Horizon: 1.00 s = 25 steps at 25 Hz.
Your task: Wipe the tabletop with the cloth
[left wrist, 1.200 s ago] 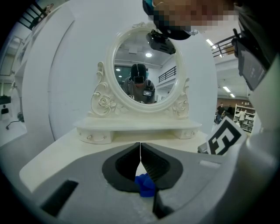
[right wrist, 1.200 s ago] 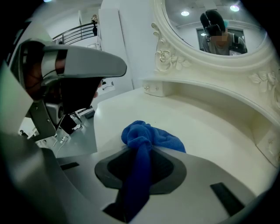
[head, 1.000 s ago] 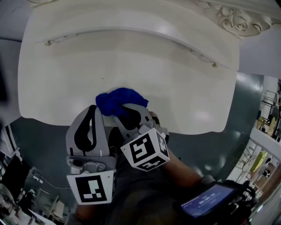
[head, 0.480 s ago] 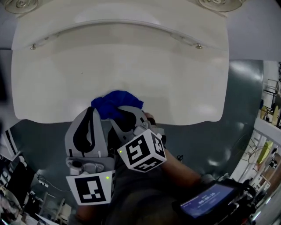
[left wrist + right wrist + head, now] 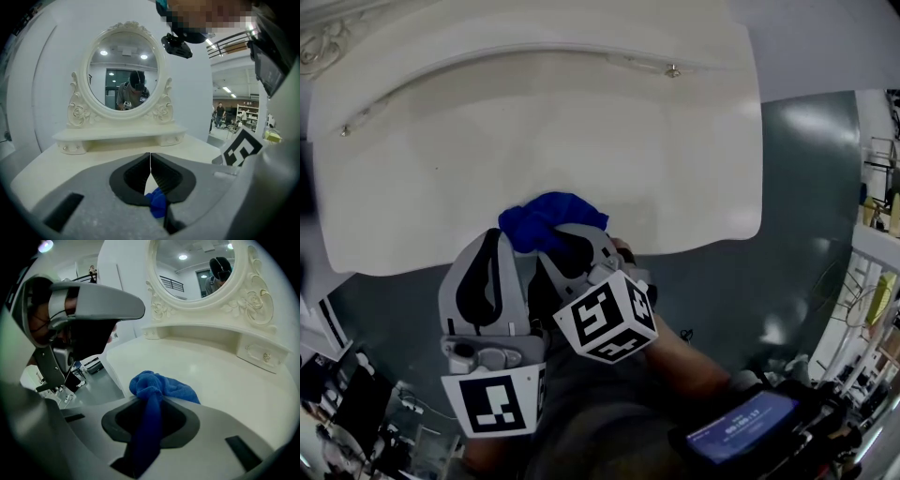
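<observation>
Head view: the blue cloth [image 5: 551,217], which I judge soft and light, lies bunched lower centre on the tabletop [image 5: 656,159], further right along its near edge than a second ago; left gripper view: my left gripper [image 5: 150,159] is pressed together; right gripper view: my right gripper [image 5: 151,401] pinches the cloth's gathered neck, a sound hold

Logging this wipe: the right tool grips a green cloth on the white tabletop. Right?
No: the cloth is blue, not green, as the right gripper view shows. The right tool does grip it on the white tabletop.
</observation>
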{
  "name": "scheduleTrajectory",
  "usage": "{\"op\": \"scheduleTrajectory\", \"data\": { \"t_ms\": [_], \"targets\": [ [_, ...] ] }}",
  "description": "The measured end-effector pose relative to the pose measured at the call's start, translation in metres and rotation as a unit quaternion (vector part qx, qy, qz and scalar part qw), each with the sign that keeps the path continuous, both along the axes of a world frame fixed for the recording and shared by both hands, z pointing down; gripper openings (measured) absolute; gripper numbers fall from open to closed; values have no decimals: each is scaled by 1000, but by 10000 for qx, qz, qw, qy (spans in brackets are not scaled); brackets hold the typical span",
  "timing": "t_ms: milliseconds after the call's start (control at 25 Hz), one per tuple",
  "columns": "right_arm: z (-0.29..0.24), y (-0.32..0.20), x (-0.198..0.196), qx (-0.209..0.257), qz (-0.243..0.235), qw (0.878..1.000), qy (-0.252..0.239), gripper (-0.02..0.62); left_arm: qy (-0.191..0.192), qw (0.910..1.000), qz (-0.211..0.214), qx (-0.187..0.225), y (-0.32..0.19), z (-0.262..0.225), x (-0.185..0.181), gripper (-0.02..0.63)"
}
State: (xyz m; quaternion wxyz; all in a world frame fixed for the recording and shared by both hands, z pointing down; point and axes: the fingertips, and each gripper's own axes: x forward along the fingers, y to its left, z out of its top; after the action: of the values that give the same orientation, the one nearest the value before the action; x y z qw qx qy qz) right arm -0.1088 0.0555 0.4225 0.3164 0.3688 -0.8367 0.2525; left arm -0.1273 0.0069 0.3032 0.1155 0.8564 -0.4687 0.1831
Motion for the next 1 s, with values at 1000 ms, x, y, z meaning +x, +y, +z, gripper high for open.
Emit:
{"op": "scheduleTrajectory", "data": {
  "t_ms": [1000],
  "targets": [
    [7, 27, 152, 0, 1291, 9916, -84, 95, -80, 9926, 1213, 2, 29, 4, 153, 17]
  ]
}}
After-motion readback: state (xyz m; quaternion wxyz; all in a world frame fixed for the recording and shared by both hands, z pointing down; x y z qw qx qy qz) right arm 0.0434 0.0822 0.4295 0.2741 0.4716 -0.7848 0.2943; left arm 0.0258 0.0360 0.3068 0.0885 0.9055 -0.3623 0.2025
